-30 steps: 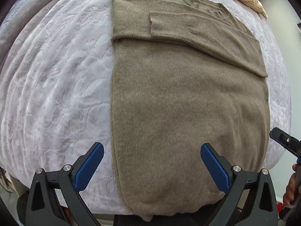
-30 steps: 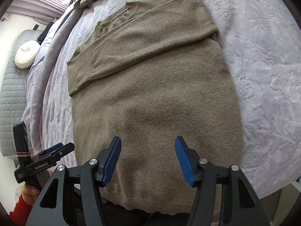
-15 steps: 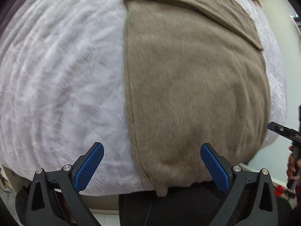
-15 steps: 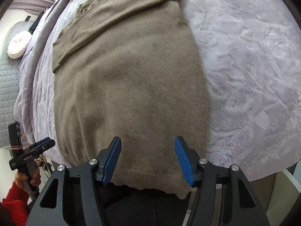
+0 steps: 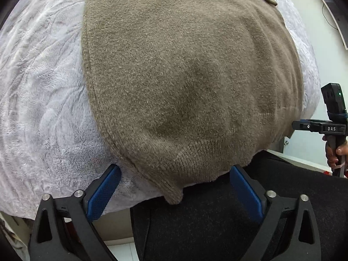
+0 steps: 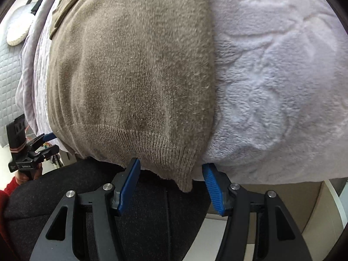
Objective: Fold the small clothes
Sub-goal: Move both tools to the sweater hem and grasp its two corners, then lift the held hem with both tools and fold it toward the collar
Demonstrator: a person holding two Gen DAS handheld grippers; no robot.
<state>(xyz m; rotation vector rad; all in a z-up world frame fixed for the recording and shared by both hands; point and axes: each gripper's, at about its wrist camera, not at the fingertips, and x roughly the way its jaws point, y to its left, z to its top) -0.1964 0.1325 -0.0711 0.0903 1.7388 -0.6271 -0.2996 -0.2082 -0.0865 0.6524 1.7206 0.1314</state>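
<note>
Left wrist view first: your left gripper (image 5: pixel 175 171) has its jaws spread wide, and they've just been closing in a bit, with the near left corner of the brown sweater (image 5: pixel 187 69) hanging down between them, though neither blue pad is pressing on the knit. The pad on the left side sits against the fluffy lavender blanket (image 5: pixel 43 91), the one on the right sits just under the ribbed hem. The sweater stretches away from the jaws across the blanket, and off to the right of the jaws you can see your other tool with a hand (image 5: pixel 333 154) on its handle. Right wrist view: your right gripper (image 6: pixel 171 169) is parted about halfway, and the sweater's near right hem corner dangles right between the pads, apart from both. To the right of the jaws it's all blanket; to the left, past the hem, the left gripper shows small with a red sleeve (image 6: pixel 5 198) below it.
</note>
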